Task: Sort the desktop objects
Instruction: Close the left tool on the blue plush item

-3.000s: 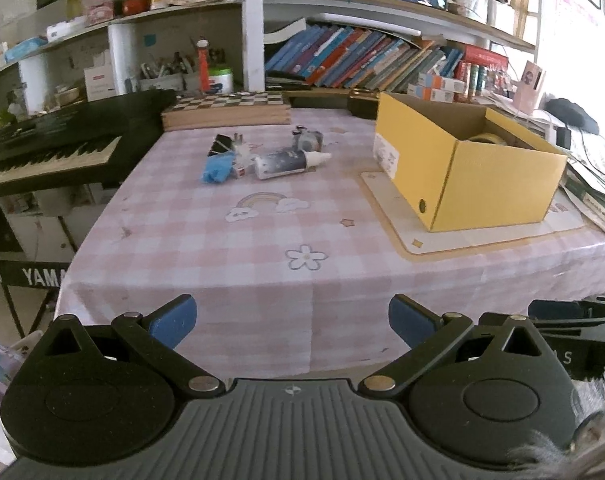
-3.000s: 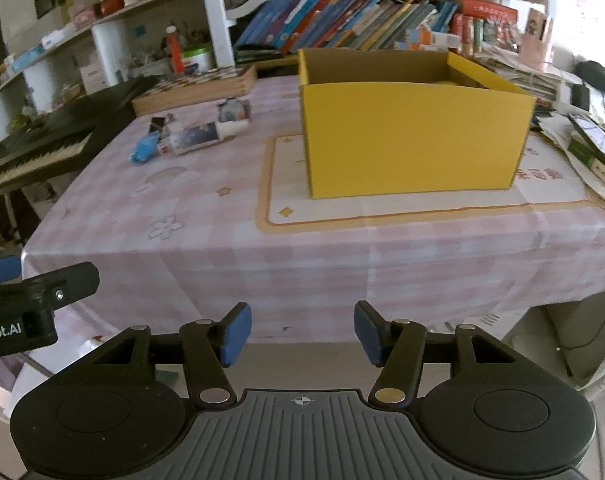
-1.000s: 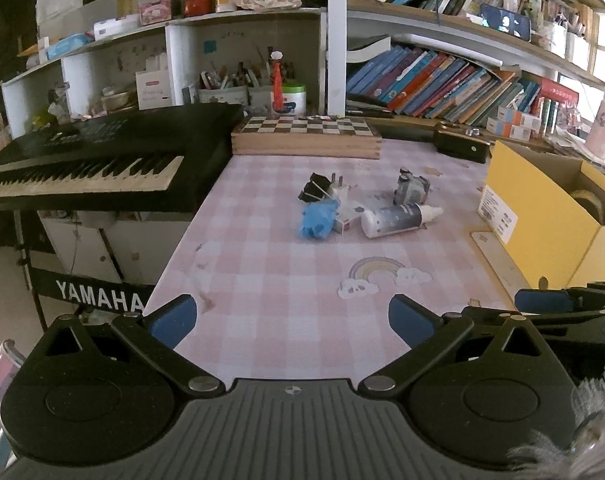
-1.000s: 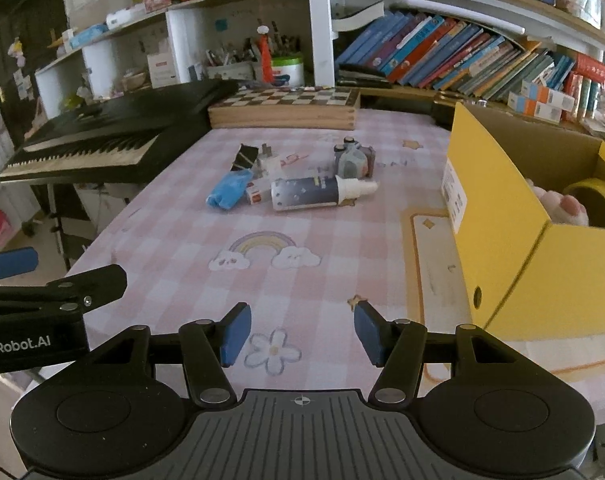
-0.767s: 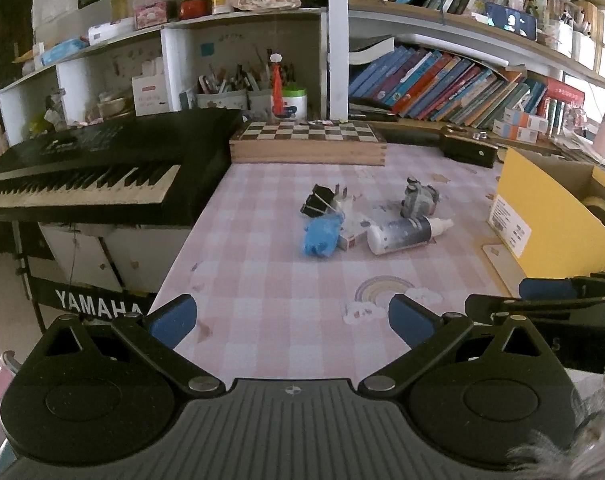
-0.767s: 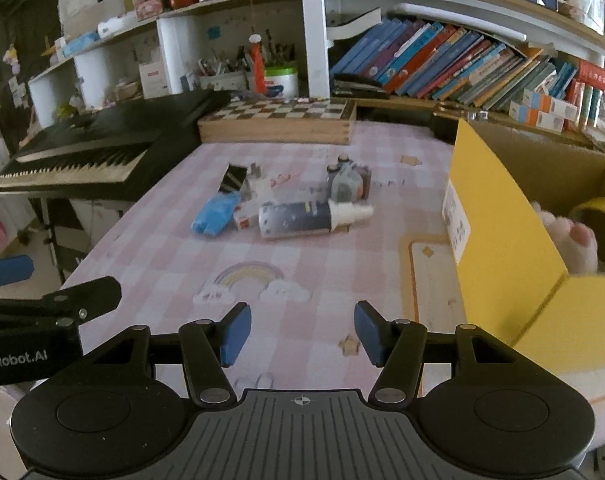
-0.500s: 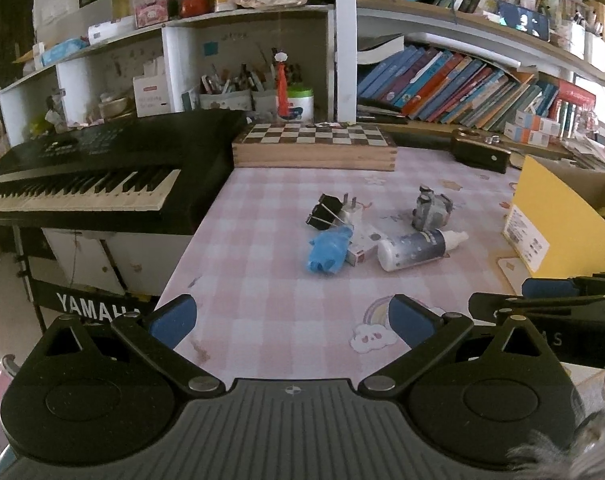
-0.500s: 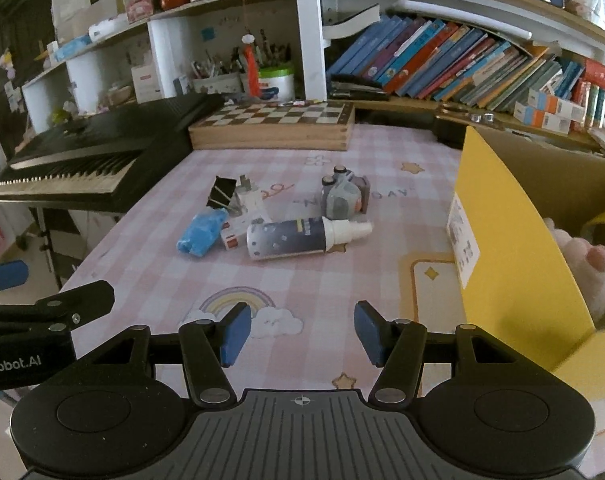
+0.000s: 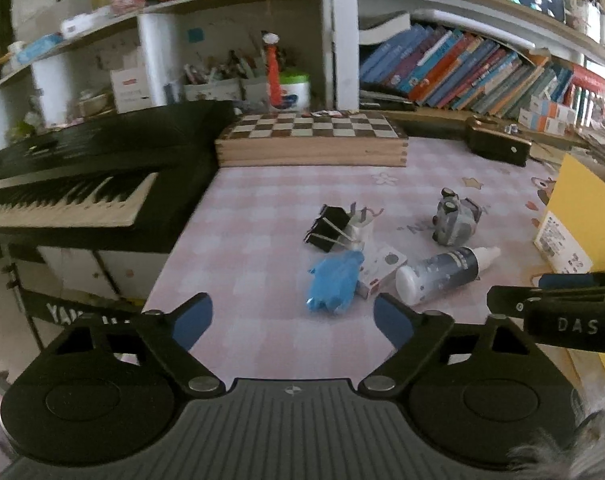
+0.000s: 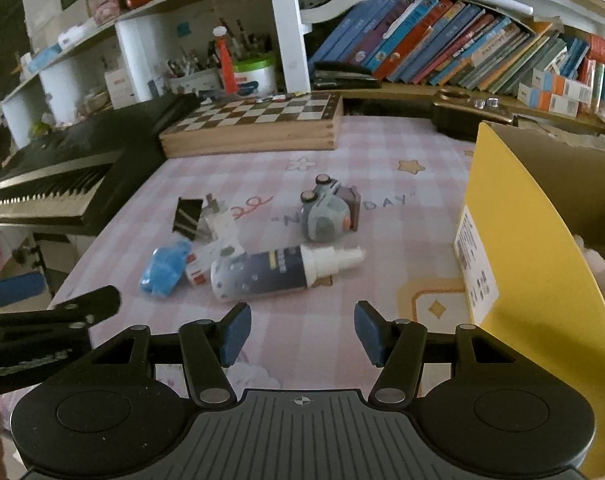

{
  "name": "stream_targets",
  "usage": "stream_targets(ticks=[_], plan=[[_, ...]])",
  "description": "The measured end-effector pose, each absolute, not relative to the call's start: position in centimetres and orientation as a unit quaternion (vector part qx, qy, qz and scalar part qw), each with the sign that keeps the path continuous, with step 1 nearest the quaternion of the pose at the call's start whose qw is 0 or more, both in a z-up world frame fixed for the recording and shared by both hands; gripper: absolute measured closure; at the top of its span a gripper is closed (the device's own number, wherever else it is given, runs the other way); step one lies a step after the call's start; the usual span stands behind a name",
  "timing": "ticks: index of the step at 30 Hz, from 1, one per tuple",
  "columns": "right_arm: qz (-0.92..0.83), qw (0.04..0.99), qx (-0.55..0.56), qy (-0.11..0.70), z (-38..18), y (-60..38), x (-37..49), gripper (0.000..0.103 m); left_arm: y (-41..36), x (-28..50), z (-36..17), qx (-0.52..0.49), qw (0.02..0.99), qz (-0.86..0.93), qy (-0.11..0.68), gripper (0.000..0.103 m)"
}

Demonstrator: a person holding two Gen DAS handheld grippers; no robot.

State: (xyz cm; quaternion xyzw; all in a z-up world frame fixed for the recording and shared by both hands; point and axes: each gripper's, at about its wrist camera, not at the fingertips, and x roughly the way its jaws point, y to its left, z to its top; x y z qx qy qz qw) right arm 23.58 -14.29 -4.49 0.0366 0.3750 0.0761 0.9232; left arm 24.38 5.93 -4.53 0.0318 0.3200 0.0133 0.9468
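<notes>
Tablecloth (image 10: 382,184), bottle (image 10: 278,270) before fingers (image 10: 234,330)

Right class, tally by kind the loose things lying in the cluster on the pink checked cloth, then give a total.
Bottle: 1
Toy car: 1
Binder clip: 1
Blue toy: 1
Small white box: 1
White plug: 1
Total: 6

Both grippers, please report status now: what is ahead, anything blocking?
Left gripper open, empty. Right gripper open, empty, facing bottle lying on its side. Blue toy ahead of left. Nothing blocks; yellow box at right.
</notes>
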Motion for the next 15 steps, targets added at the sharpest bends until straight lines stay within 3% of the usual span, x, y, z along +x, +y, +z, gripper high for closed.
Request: stream_targets(ticks=[4, 11, 13, 15], plan=[[0.083, 0.923, 0.030, 0.374, -4.7, -14.1, 24.7, 0.045, 5.8, 27.1, -5.5, 0.029, 0.944, 0.000, 0.329, 0.027], [0.092, 0.916, 0.067, 0.385, -4.4, -13.8, 27.1, 0.045, 5.3, 30.8, -7.5, 0.036, 0.929, -0.036, 0.366, 0.055], [0.094, 0.915, 0.066, 0.388, -4.5, -13.6, 27.5, 0.045, 5.2, 31.4, -7.9, 0.036, 0.925, -0.042, 0.376, 0.068], [0.092, 0.910, 0.077, 0.398, -4.8, -13.7, 27.9, 0.045, 5.1, 31.6, -8.1, 0.037, 0.925, -0.044, 0.376, 0.069]])
